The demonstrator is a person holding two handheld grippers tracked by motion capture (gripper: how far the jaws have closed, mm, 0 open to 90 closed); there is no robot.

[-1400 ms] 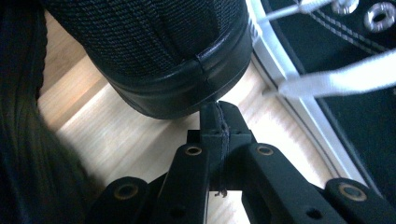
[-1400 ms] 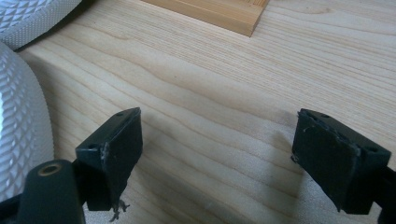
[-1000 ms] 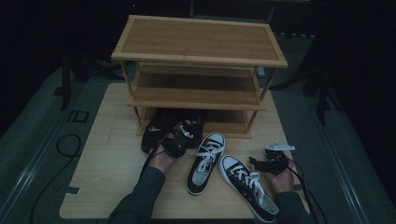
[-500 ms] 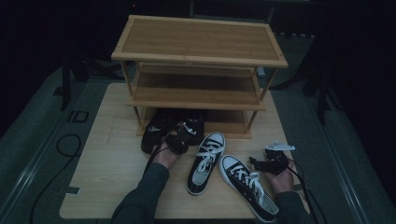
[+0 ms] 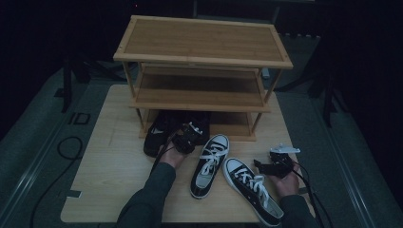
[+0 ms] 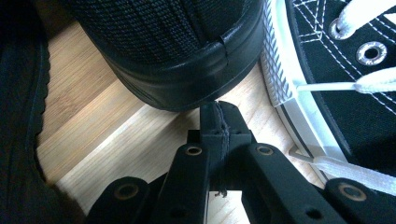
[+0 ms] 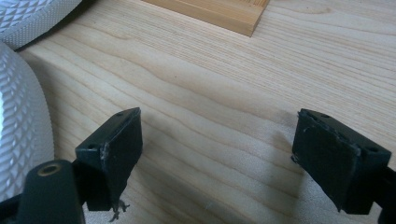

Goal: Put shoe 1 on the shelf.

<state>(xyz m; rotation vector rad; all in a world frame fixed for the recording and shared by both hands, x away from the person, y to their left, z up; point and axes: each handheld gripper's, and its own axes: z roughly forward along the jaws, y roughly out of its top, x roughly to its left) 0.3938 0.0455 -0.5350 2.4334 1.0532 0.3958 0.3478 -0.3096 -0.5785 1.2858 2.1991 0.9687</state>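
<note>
High view: black shoe [image 5: 159, 133] points toe-first under rack [image 5: 204, 57]; left gripper [image 5: 186, 137] jaws closed, empty.

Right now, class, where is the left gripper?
In the high view, the left gripper sits left of centre, shut, at the black shoes before the rack's bottom shelf, left of the black-and-white sneaker.

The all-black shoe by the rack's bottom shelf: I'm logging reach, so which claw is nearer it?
Left. The left claw, shut, sits at the black shoe; the right claw is beyond both sneakers.
</note>
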